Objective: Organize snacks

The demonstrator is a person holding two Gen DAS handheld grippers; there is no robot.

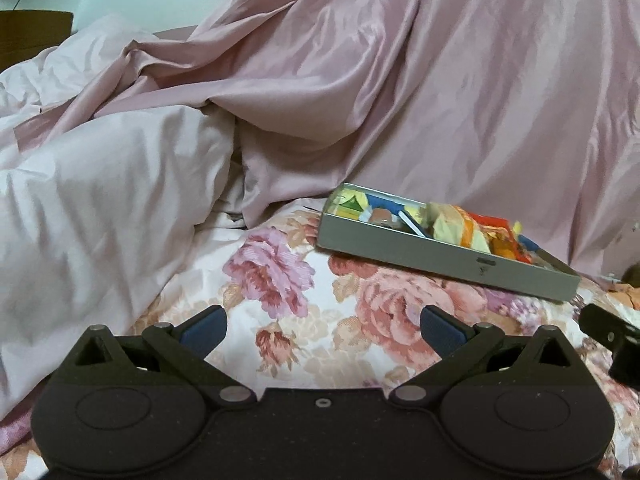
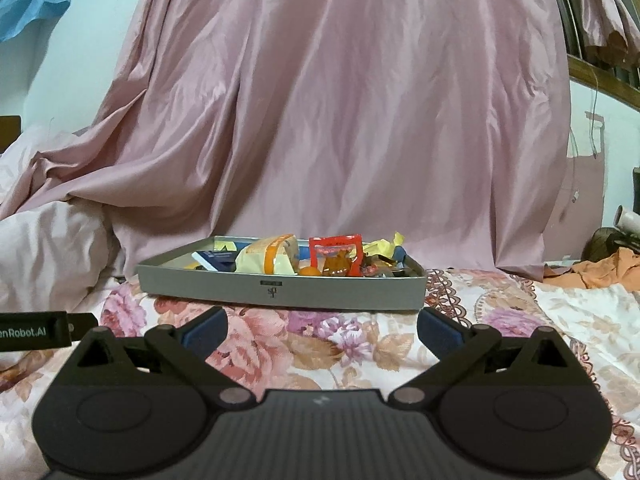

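Snacks point(image 2: 280, 258): heaped loosely in a shallow grey tray point(image 2: 280, 292) that sits on the flowered bedspread point(image 2: 320, 344), in front of the hanging pink sheet point(image 2: 340, 100).
Pale duvet point(image 1: 100, 184): bunched up left of the tray, apart from it.
Left gripper point(image 1: 323, 326): fingers spread, nothing between them, low over the bedspread, short of the tray's left end.
Yellow-orange packet point(image 2: 268, 260): standing above the rim; a nudge could likely tip it out.
Red pouch point(image 2: 336, 254): propped upright, also proud of the rim, easy to knock over.
Right gripper point(image 2: 322, 326): fingers apart and empty, facing the tray's long wall.
Soft bedding risk: pressing down probably tilts the tray and spills it.
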